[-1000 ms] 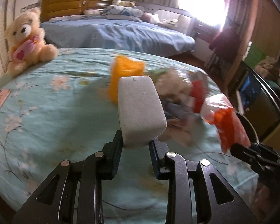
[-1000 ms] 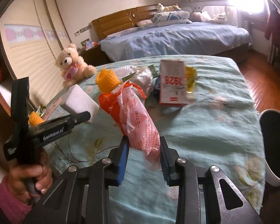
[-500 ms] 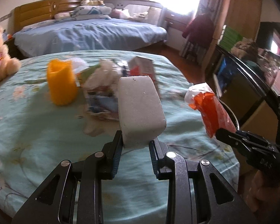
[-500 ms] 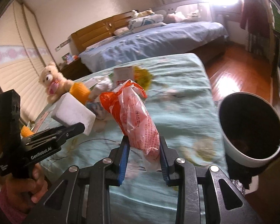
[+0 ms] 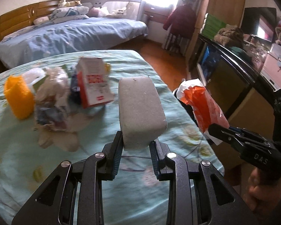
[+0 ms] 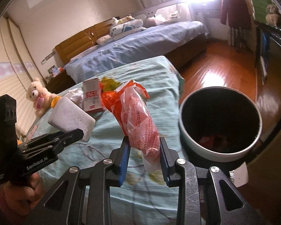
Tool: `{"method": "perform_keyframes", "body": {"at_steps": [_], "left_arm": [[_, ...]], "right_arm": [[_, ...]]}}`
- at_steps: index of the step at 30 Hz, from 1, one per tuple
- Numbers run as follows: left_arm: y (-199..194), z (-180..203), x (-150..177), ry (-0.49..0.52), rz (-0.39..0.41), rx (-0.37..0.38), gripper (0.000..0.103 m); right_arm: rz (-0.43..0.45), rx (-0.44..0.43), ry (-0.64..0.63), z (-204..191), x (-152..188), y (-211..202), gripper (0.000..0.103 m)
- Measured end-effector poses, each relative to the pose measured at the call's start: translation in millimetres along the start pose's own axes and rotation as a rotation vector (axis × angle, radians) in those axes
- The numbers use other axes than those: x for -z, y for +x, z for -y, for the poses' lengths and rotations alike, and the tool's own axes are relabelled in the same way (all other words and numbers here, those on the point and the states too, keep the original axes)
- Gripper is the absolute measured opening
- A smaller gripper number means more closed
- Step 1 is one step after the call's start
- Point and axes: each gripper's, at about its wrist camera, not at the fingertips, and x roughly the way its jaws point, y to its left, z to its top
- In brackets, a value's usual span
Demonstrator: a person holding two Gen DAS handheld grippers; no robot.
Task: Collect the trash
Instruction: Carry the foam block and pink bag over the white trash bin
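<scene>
My left gripper (image 5: 135, 146) is shut on a white foam block (image 5: 140, 110), held above the teal floral bedspread (image 5: 95, 187). The same foam block (image 6: 71, 118) shows at the left of the right wrist view. My right gripper (image 6: 144, 148) is shut on an orange and white plastic snack bag (image 6: 136, 120), also seen as the bag (image 5: 202, 105) in the left wrist view. A round bin (image 6: 220, 153) with a pale rim and dark inside stands just right of the bed's edge, with some trash at its bottom.
More trash lies on the bedspread: a red and white carton (image 5: 93, 82), a crumpled plastic bag (image 5: 52, 93) and an orange net object (image 5: 18, 99). A teddy bear (image 6: 38, 97) sits far left. A blue bed (image 6: 136, 43) and wooden floor (image 6: 224, 63) lie beyond.
Both grippers have swung to the right along the bed with their loads; the trash pile has slid left in view and the bin has come into view and grown closer.
</scene>
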Motion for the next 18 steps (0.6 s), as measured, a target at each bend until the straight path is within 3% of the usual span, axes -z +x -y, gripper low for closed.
{"method": "perform_keyframes", "body": {"at_steps": [18], "left_arm": [[30, 64, -22, 0.107, -0.016, 0.074, 0.026]], "right_arm": [[0.025, 0.094, 0.106, 55, -5, -8, 0.030]]}}
